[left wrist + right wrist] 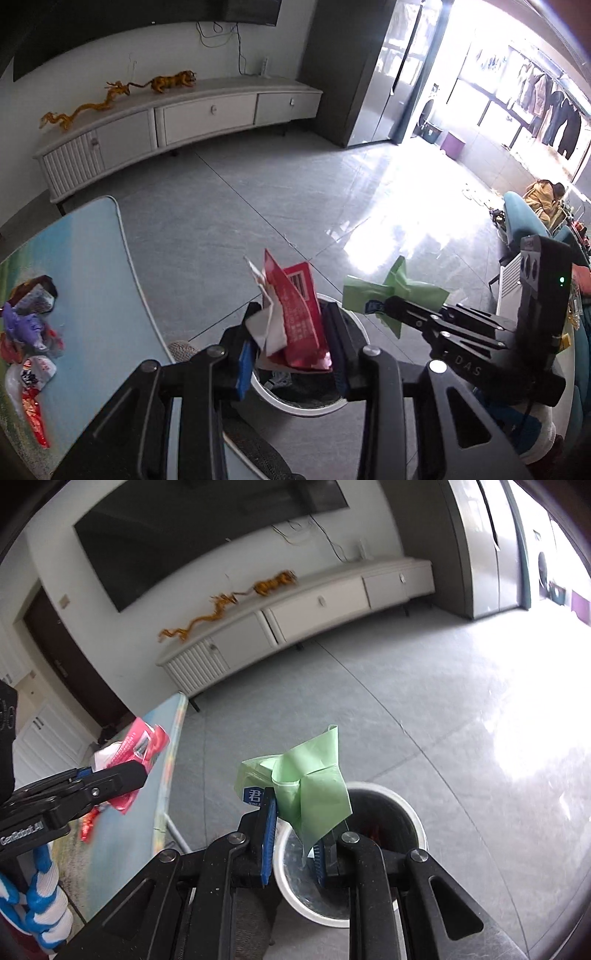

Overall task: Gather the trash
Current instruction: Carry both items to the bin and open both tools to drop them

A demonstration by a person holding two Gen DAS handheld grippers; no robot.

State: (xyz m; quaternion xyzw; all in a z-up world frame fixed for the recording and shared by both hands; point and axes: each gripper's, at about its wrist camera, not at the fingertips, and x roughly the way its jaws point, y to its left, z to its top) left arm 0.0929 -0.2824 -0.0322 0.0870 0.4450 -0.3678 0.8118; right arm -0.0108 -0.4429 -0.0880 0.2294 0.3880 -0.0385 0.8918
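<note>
The left gripper (291,343) pinches a red wrapper (301,325) with white paper — held just above the white trash bin (295,404). The right gripper (295,819) is clamped on a green wrapper (314,786) — also above the bin, beside the table (92,280) with more wrappers (29,332).

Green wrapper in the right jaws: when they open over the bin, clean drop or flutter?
Likely flutter: the green wrapper looks thin, creased and floppy, so light. It hangs above the bin rim, so it may drift wide. The folded film could briefly cling to a pad.
</note>
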